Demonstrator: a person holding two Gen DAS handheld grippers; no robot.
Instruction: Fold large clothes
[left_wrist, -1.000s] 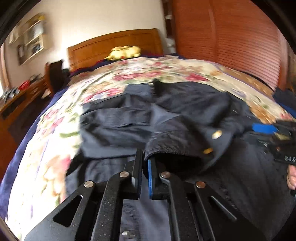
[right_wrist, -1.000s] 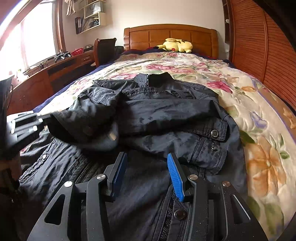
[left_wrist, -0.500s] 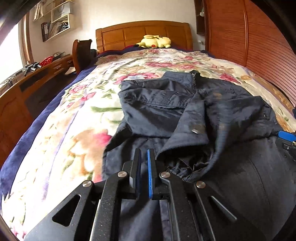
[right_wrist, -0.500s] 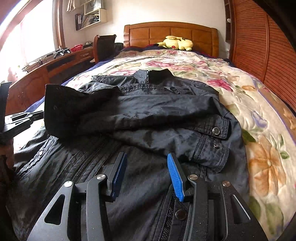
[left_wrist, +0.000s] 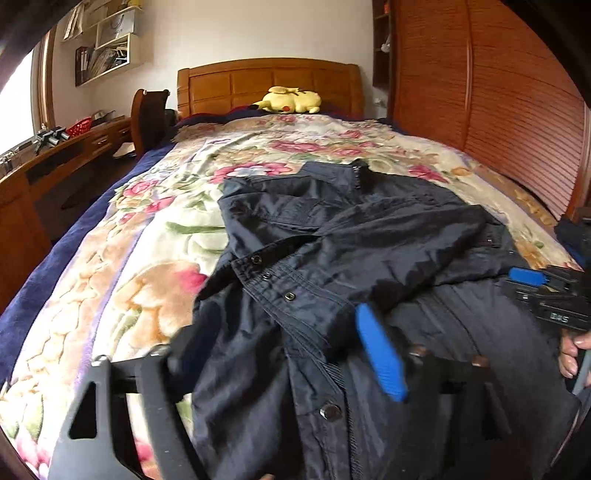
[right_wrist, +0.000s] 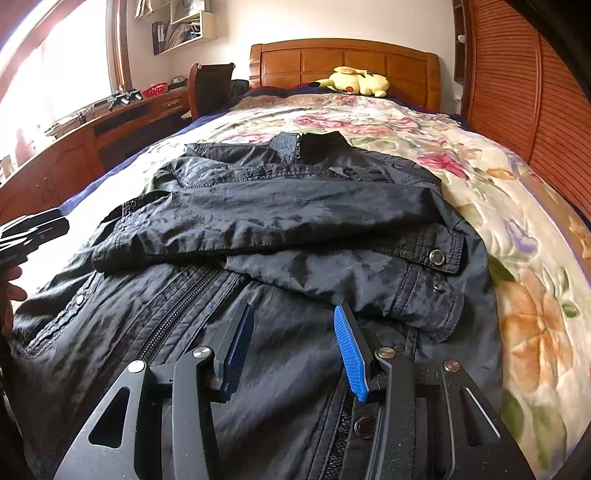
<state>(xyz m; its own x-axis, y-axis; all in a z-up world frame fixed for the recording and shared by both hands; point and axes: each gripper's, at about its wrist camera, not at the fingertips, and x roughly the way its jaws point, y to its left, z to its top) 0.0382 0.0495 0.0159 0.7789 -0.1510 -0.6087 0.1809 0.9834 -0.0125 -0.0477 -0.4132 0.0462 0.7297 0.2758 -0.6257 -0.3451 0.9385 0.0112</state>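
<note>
A dark navy jacket (left_wrist: 369, 236) lies zipped, front up, on the bed, collar toward the headboard. Both sleeves are folded across its chest (right_wrist: 295, 206); the snap-button cuff (left_wrist: 288, 291) of one sleeve lies just ahead of my left gripper (left_wrist: 280, 350). That gripper's jaws are opening wide over the jacket's left edge, with loose cloth lying between them and neither pad pressing on it. My right gripper (right_wrist: 295, 350) hovers open above the jacket's lower front beside the zipper, with nothing pinched. Each gripper also shows at the edge of the other's view, the right gripper (left_wrist: 535, 291) and the left gripper (right_wrist: 33, 232).
A floral bedspread (right_wrist: 517, 221) covers the bed. A yellow plush toy (right_wrist: 354, 83) lies by the wooden headboard (right_wrist: 343, 59). A desk (right_wrist: 110, 125) and a chair (right_wrist: 210, 88) stand along the left; a slatted wooden wardrobe (right_wrist: 517, 92) runs along the right. A hand (left_wrist: 569, 354) holds the right gripper.
My left gripper carried the sleeve across the jacket's chest, then let it go and opened its jaws wide while drawing back leftward. The right gripper has not moved.
</note>
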